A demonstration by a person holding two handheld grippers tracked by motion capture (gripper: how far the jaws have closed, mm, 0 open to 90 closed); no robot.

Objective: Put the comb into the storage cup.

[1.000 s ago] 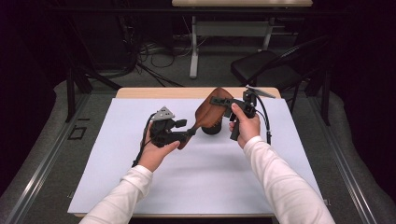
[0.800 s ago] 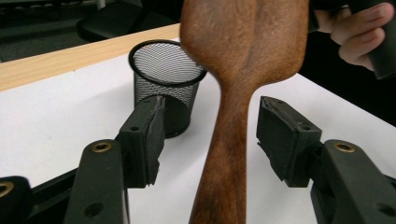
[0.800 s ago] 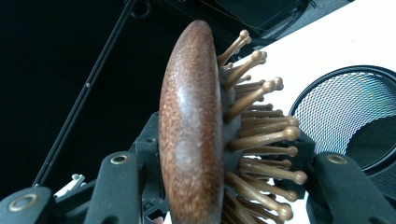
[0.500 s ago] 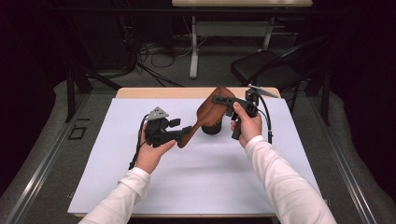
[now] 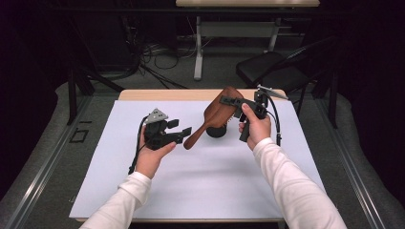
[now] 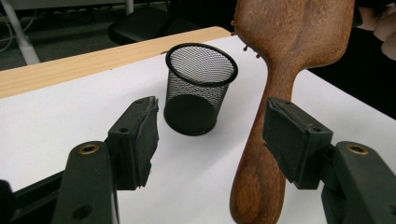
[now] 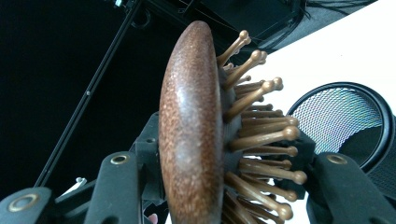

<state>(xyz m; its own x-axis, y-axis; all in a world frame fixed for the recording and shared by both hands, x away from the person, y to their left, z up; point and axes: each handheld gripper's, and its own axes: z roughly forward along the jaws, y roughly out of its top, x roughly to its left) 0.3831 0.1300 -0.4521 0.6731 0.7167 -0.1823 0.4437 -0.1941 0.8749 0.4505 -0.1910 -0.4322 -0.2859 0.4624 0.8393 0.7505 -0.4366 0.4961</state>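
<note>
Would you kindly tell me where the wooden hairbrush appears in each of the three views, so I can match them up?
High view: the hairbrush lies centre, slanting from the right tool down toward the left tool.
Left gripper view: upper right, its handle running down just inside the right-hand jaw.
Right gripper view: centre, edge-on between the jaws, bristles pointing right.
Shared landmark: the black mesh cup, beside or under the brush head.
</note>
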